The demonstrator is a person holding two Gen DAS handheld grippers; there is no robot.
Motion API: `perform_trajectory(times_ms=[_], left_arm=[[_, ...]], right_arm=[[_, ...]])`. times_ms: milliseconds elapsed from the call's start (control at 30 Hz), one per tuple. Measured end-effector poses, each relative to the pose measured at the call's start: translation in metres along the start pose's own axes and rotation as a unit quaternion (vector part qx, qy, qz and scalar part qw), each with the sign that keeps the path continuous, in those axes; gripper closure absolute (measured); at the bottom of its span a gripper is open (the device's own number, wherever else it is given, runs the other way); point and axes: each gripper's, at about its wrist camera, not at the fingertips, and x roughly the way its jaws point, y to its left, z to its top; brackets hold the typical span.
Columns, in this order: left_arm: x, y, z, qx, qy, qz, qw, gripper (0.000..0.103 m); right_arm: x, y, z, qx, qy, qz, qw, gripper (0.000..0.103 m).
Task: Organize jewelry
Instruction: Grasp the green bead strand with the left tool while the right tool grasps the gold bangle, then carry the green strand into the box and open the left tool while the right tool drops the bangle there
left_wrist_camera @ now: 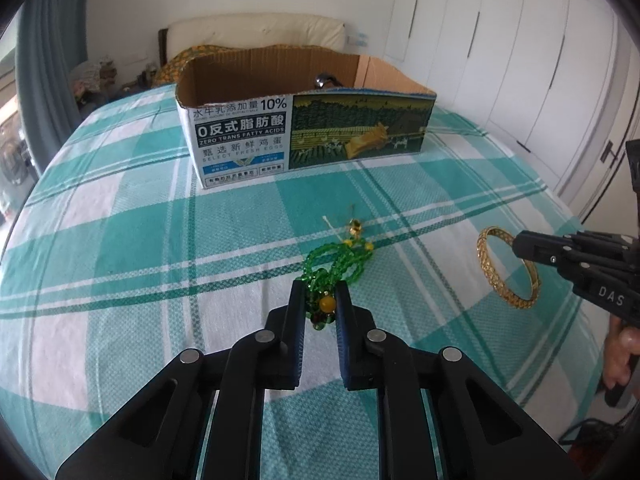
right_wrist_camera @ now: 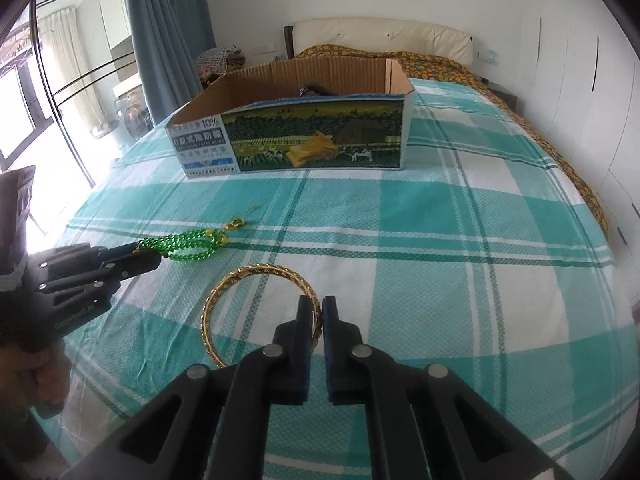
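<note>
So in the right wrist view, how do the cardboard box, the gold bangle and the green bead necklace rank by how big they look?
1. cardboard box, clearly largest though farthest.
2. gold bangle, but it lies nearest the camera, so its lead is unsure.
3. green bead necklace, partly hidden by the left gripper.

Necklace [left_wrist_camera: 340,260] left of bangle [left_wrist_camera: 506,268].

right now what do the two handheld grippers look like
Both are matte black plastic. The left gripper and right gripper have flat parallel fingers with dark blue pads, linkage arms and round silver pivot pins. White lettering marks each body, "DAS" on the right one.
</note>
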Motion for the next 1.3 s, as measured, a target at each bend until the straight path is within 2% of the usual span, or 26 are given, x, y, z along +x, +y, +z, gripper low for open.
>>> perform_trajectory(times_ms=[333, 533, 700, 867, 1033, 1167, 1300], left_arm=[[-0.052, 0.013, 0.009, -0.079, -0.043, -0.03, 0.9955, 0.092], [-0.084, 0.02, 0.025, -0.098, -0.071, -0.028, 0.9922, 0.092], [-0.107, 0.025, 0.049, -0.104, -0.094, -0.028, 0.9897, 0.092], [-0.12, 0.03, 0.087, -0.097, -0.113, -0.027, 0.9885, 0.092], [-0.116, 0.039, 0.134, -0.092, -0.127, -0.021, 0.9875, 0.092], [-0.089, 0.049, 0.169, -0.099, -0.118, -0.021, 0.9878, 0.092], [-0.042, 0.059, 0.194, -0.108, -0.092, -0.013, 0.9898, 0.092]], right_arm=[[-0.03, -0.02, -0.004, 0.029, -0.024, 0.002, 0.999, 0.098], [-0.045, -0.019, 0.0, 0.025, -0.04, 0.01, 0.999, 0.098], [-0.059, -0.017, 0.018, 0.009, -0.059, 0.014, 0.998, 0.098], [-0.069, -0.017, 0.051, -0.01, -0.08, 0.022, 0.997, 0.098], [-0.067, -0.016, 0.102, -0.029, -0.098, 0.029, 0.994, 0.098], [-0.052, -0.015, 0.151, -0.038, -0.105, 0.021, 0.994, 0.098], [-0.016, -0.022, 0.199, -0.027, -0.09, 0.011, 0.995, 0.098]])
